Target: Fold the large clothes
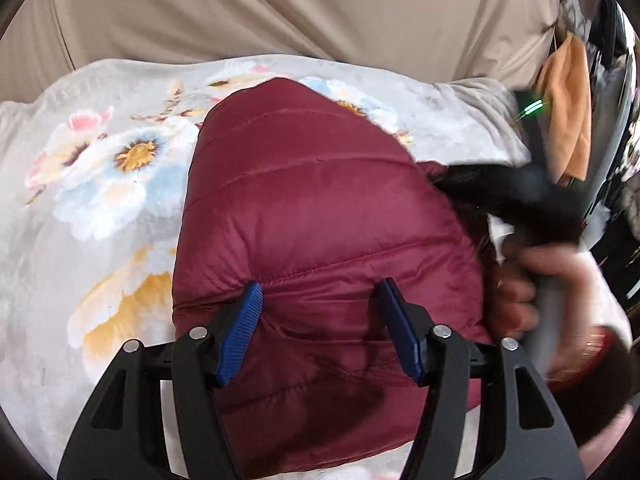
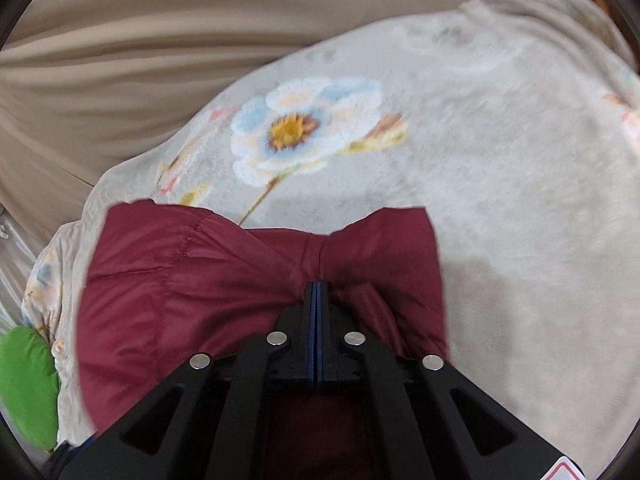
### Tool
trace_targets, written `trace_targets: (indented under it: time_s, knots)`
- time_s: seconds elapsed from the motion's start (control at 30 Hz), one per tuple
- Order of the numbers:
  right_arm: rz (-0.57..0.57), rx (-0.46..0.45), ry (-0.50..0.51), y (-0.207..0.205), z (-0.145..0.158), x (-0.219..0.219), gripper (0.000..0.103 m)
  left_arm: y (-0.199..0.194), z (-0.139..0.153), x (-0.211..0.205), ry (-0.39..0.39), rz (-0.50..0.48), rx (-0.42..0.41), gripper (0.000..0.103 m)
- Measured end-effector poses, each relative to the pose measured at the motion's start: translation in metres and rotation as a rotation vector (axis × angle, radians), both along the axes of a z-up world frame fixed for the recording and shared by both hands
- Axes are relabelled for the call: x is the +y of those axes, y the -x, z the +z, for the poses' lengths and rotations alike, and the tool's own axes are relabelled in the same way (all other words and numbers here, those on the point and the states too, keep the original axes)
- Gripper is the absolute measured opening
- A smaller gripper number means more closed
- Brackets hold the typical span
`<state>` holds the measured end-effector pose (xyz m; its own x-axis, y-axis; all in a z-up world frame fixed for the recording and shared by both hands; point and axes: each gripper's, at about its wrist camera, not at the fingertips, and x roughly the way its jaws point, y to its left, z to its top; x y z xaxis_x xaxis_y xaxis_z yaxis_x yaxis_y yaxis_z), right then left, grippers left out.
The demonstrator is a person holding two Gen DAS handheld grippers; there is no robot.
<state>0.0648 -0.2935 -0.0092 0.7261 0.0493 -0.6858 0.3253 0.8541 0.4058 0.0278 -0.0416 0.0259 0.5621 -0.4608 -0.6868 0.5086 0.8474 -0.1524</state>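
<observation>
1. maroon puffer jacket (image 1: 320, 208) lying bunched on the floral blanket (image 1: 100, 184), near its middle, with its far edge short of the blanket's far edge by the beige backdrop (image 1: 280, 8).
2. left gripper (image 1: 320, 328) spread wide just over the quilted panel, blue pads (image 1: 244, 320) flanking a ridge of fabric; hard to say whether the pads touch it, nothing pinched. probably parked there to steady the bulk or pick the next hold.
3. right gripper (image 2: 318, 292) pressed together on a gathered pleat of jacket fabric; cloth radiating in creases from the tips. likely a hold for drawing a sleeve or side flap across for a fold.
4. seen from the left wrist: a blurred hand (image 1: 532, 280) on the right gripper's handle at the jacket's right side, with dark fur trim (image 1: 472, 184) showing there, perhaps a hood.
5. hard to make out: which part of the jacket sits in the pinch; the near hem, cut off beneath both gripper bodies; zip and sleeves not visible.
6. green item (image 2: 28, 384) off the blanket's left edge and orange cloth (image 1: 568, 120) beyond its right edge, both cropped and unidentifiable.
</observation>
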Motion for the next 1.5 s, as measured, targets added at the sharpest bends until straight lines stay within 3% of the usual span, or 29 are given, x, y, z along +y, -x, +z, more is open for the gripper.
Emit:
trace_targets:
  time_s: [0.03, 0.2, 0.43, 0.5, 0.73, 0.87, 0.9, 0.97, 1.03, 1.2, 1.33, 1.5]
  knots:
    - [0.001, -0.028, 0.02, 0.016, 0.016, 0.004, 0.012, 0.001, -0.001, 0.0, -0.008, 0.006, -0.002, 0.06]
    - [0.098, -0.05, 0.128, 0.075, 0.054, 0.03, 0.012, 0.004, 0.0, -0.002, -0.017, 0.021, -0.008, 0.063]
    - [0.168, 0.034, 0.169, 0.119, 0.024, 0.063, 0.012, 0.005, -0.001, -0.005, -0.032, 0.026, -0.017, 0.063]
    - [0.166, 0.064, 0.187, 0.121, 0.01, 0.068, 0.007, 0.006, -0.002, -0.006, -0.041, 0.025, -0.02, 0.064]
    - [0.162, 0.046, 0.135, 0.129, -0.015, 0.063, 0.002, 0.01, -0.005, -0.007, -0.055, 0.016, -0.045, 0.064]
    - [0.146, 0.032, 0.091, 0.141, -0.008, 0.058, 0.002, 0.013, 0.01, 0.011, 0.02, 0.016, -0.012, 0.064]
    - [0.139, 0.013, 0.067, 0.149, -0.003, 0.055, 0.006, 0.013, 0.015, 0.017, 0.035, 0.022, -0.015, 0.065]
    - [0.119, -0.031, 0.018, 0.16, 0.005, 0.045, 0.014, 0.009, 0.027, 0.033, 0.068, 0.048, -0.02, 0.077]
    - [0.097, -0.053, -0.009, 0.165, 0.011, 0.038, 0.044, 0.002, 0.033, 0.043, 0.101, 0.07, -0.007, 0.086]
    - [0.078, -0.031, -0.017, 0.151, 0.016, 0.029, 0.069, -0.026, 0.024, 0.055, 0.133, 0.085, 0.102, 0.088]
    - [0.14, 0.051, -0.082, 0.127, -0.004, 0.03, 0.07, -0.039, -0.002, 0.052, 0.153, 0.049, 0.236, 0.09]
    - [0.195, 0.069, -0.118, 0.12, -0.017, 0.037, 0.074, -0.038, -0.018, 0.044, 0.147, 0.028, 0.239, 0.098]
